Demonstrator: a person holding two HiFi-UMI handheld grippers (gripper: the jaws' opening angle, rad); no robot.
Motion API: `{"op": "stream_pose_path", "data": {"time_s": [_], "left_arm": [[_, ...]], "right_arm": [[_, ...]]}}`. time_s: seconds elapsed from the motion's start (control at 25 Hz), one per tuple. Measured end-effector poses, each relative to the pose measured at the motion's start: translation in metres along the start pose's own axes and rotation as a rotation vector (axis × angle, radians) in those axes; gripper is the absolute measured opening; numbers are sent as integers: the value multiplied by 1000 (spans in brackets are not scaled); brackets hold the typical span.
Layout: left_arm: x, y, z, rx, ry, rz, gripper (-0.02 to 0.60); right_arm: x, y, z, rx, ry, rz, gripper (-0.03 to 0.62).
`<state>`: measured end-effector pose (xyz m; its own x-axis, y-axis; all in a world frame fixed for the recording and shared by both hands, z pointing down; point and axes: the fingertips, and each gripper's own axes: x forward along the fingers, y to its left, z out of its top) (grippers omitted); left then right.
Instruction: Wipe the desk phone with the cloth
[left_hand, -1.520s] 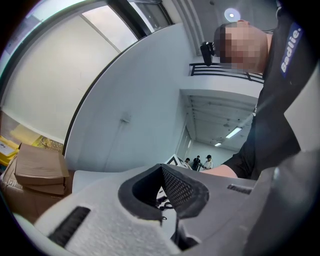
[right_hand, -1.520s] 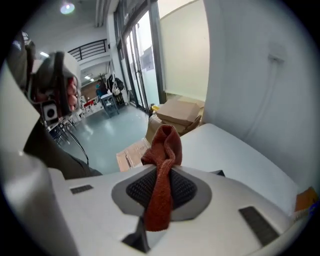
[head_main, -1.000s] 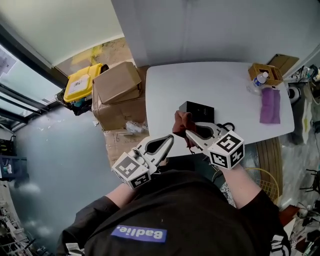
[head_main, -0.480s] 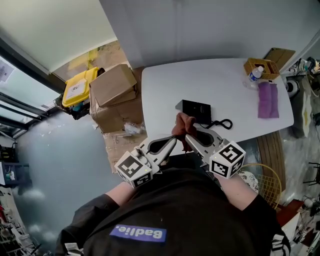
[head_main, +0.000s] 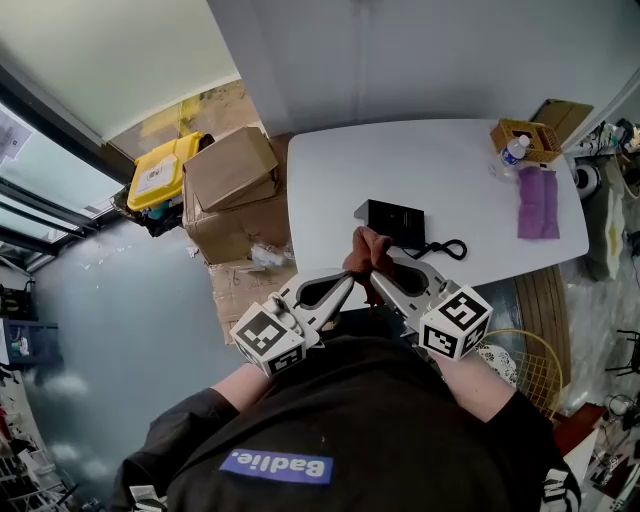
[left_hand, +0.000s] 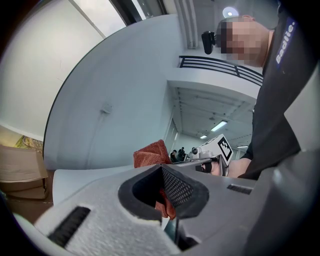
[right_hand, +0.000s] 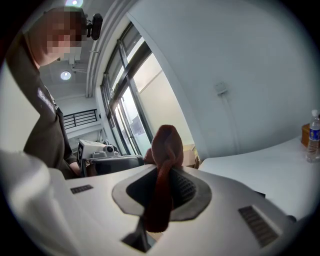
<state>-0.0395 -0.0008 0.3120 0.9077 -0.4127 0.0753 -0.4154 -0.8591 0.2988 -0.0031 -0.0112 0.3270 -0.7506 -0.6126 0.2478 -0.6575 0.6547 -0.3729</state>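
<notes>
The white table (head_main: 430, 160) carries the black desk phone (head_main: 395, 220) near its near edge, long axis roughly along that edge, cord trailing right. Just in front, the rust cloth (head_main: 367, 247) is bunched between left gripper (head_main: 349, 277) and right gripper (head_main: 375, 275). Both clamp it, probably to stretch a wiping face.

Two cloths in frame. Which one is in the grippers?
The rust-red cloth, clamped by the left gripper and right gripper near the edge of the desk. The purple cloth lies flat, far right.
</notes>
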Motion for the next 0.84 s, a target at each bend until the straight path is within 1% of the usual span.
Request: {"op": "stream_pose_path", "data": {"time_s": [0.08,0.24,0.4,0.68,0.84], "left_arm": [[-2,0,1,-7,1,11,9],[-4,0,-3,-3,-11,-1,9],[-5,1,1,-5,1,10,9],[-6,-1,-2,15,-9,-9,9],[-9,-4,-3,-12,23,17,9]], "right_arm": [[1,2,1,-6,0,0,69],[1,3,0,-16,3,1,69],[1,5,2,-17,8,-3,69],[0,6,0,-20,11,-8,69],[-3,8,-5,-22,23,-9,69]]}}
